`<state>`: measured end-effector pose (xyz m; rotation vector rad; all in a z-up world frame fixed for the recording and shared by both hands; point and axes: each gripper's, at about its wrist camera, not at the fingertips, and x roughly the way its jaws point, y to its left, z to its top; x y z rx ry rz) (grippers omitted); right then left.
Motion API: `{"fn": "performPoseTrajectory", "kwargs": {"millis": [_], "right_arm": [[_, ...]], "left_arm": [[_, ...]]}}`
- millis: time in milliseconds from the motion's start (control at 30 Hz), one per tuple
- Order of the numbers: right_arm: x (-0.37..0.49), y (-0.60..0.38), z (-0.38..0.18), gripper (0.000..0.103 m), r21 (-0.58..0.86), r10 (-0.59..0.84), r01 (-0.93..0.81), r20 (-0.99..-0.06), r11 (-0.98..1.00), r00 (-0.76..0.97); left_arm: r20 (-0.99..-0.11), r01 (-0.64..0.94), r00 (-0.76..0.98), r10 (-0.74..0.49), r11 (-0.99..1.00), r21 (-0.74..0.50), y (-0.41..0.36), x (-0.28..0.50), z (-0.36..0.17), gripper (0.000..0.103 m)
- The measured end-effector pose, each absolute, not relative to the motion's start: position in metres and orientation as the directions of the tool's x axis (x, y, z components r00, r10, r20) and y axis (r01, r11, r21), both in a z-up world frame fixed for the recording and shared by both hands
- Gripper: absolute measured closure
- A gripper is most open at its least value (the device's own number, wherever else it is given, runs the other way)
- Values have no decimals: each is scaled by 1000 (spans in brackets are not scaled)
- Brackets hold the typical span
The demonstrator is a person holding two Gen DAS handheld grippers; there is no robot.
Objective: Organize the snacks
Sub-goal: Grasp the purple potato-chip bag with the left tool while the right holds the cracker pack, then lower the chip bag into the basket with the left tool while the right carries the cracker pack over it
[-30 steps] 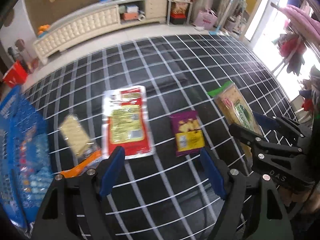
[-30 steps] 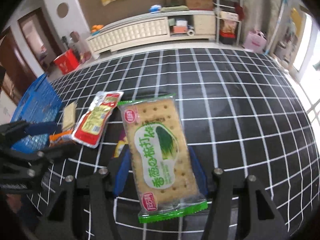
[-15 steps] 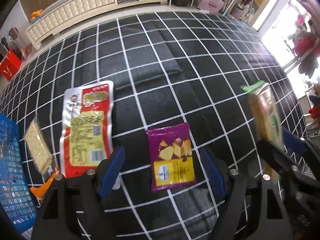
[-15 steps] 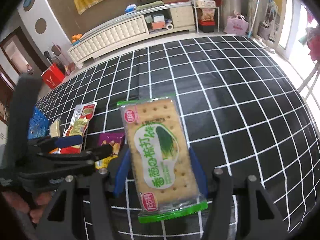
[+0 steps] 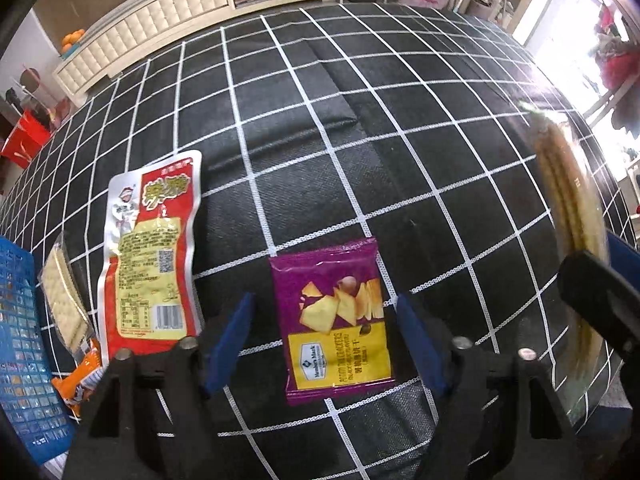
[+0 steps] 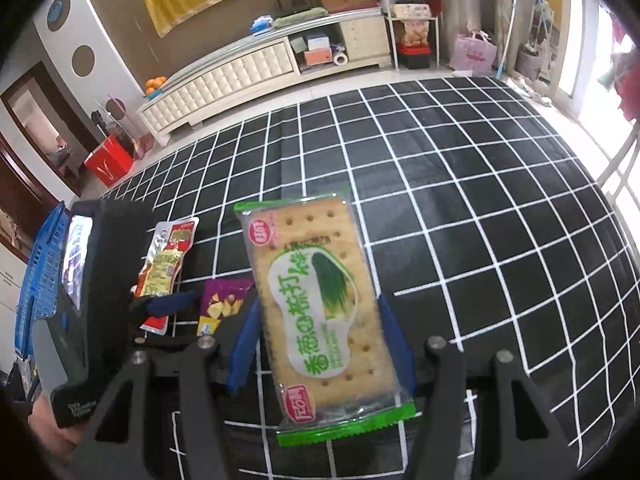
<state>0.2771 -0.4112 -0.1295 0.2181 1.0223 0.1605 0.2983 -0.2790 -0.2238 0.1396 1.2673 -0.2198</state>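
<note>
My right gripper [image 6: 320, 340] is shut on a green-edged cracker pack [image 6: 320, 304] and holds it above the black grid cloth; the pack shows edge-on in the left wrist view [image 5: 568, 216]. My left gripper [image 5: 324, 340] is open, its blue pads on either side of a purple chip packet [image 5: 336, 324] that lies flat on the cloth. A red and yellow snack bag [image 5: 152, 248] lies to its left, with a clear cracker pack [image 5: 64, 300] and an orange packet [image 5: 80, 384] beside it. The purple packet [image 6: 224, 304] and red bag [image 6: 168, 260] also show in the right wrist view.
A blue basket [image 5: 24, 356] sits at the left edge of the cloth [image 5: 360, 120]; it also shows in the right wrist view [image 6: 36, 276]. A white cabinet [image 6: 240, 76] and shelves stand across the floor beyond the cloth.
My left gripper has moved right and forward, from the red bag to straddling the purple packet. My right gripper has lifted the cracker pack higher and to the right.
</note>
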Motion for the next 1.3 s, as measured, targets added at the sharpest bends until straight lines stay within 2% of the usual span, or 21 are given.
{"fn": "performPoseTrajectory", "kwargs": {"millis": [33, 67, 100, 233, 333, 633, 933, 1300], "right_arm": [[277, -411, -130, 41, 252, 233, -31, -828, 967, 510], [278, -410, -131, 41, 248, 229, -31, -831, 968, 507], [278, -410, -132, 41, 245, 227, -33, -832, 969, 506], [282, -407, -132, 41, 224, 212, -38, -839, 974, 501], [282, -407, -128, 41, 245, 229, -34, -838, 969, 495], [253, -388, -82, 41, 199, 195, -53, -814, 979, 547], [227, -331, -29, 41, 174, 221, -137, -777, 975, 589], [219, -220, 3, 41, 202, 349, -306, -742, 930, 572]], "left_arm": [[-954, 242, 285, -89, 970, -18, -279, 296, -222, 47], [-954, 245, 287, -91, 969, -19, -280, 294, -220, 56], [-954, 247, 286, -94, 969, -22, -279, 293, -220, 57], [-953, 235, 283, -104, 971, -36, -267, 293, -218, 57], [-947, 216, 279, -156, 972, -97, -256, 286, -208, 57], [-892, 216, 393, -223, 966, -146, -213, 249, -130, 57], [-836, 193, 511, -202, 974, -117, -149, 210, -57, 57], [-805, 56, 584, -105, 994, -89, -30, 175, -20, 57]]}}
